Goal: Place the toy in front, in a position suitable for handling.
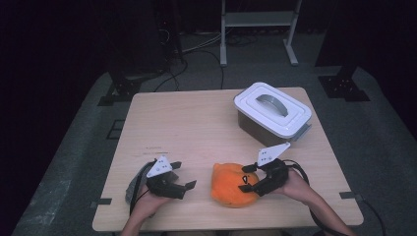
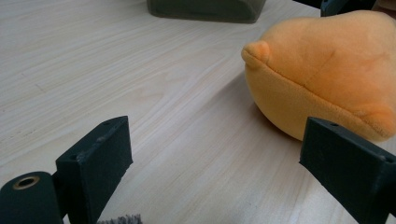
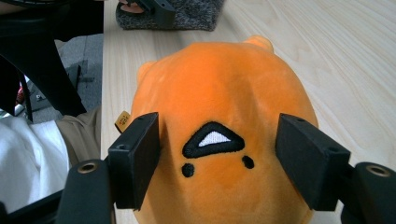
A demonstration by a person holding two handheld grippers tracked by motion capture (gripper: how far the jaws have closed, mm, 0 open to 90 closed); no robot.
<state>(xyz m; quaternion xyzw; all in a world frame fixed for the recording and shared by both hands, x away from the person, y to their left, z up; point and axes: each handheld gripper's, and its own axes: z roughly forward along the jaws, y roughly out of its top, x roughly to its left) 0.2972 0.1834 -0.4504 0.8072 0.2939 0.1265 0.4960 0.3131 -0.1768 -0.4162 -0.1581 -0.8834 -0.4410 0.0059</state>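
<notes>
Squarely between right tongs (image 3: 217, 161): orange plush (image 3: 219, 93).

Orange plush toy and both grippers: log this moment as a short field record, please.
toy: orange plush toy, lying on the wooden table near its front edge
right gripper: right gripper, jaws straddling the toy's embroidered face, pads not visibly pressing
left gripper: left gripper, open, nothing between the jaws, toy ahead to one side
container: lidded box, white lid on, at the far right of the table
</notes>
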